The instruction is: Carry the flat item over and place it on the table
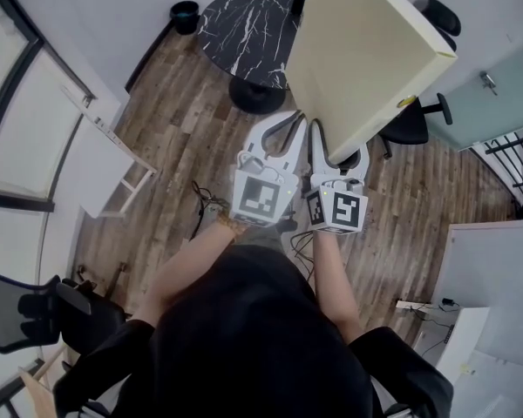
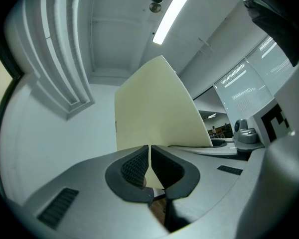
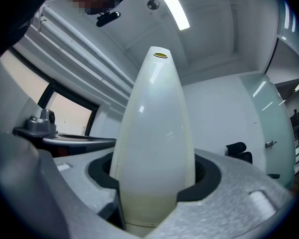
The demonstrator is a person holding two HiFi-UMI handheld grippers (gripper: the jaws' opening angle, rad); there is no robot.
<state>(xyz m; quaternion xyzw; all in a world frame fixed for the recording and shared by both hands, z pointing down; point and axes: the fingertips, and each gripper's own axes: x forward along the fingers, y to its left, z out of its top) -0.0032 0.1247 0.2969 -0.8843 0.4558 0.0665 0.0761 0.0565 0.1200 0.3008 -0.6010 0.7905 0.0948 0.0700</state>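
Note:
The flat item (image 1: 366, 50) is a large, thick cream board, held up tilted in front of me. My right gripper (image 1: 340, 144) is shut on its lower edge; in the right gripper view the board's pale edge (image 3: 154, 133) fills the gap between the jaws (image 3: 154, 185) and rises away from them. My left gripper (image 1: 296, 123) is just left of the right one, its tips at the board's lower left edge. In the left gripper view its ribbed pads (image 2: 137, 164) stand almost together, and the board's broad face (image 2: 154, 108) rises right behind them.
A round black marble table (image 1: 248, 29) stands ahead on the wooden floor, with a small black bin (image 1: 185, 11) beside it. Black office chairs sit at the right (image 1: 414, 120) and lower left (image 1: 26, 307). A white frame (image 1: 113, 159) leans at the left; a white tabletop (image 1: 497, 268) lies at the right.

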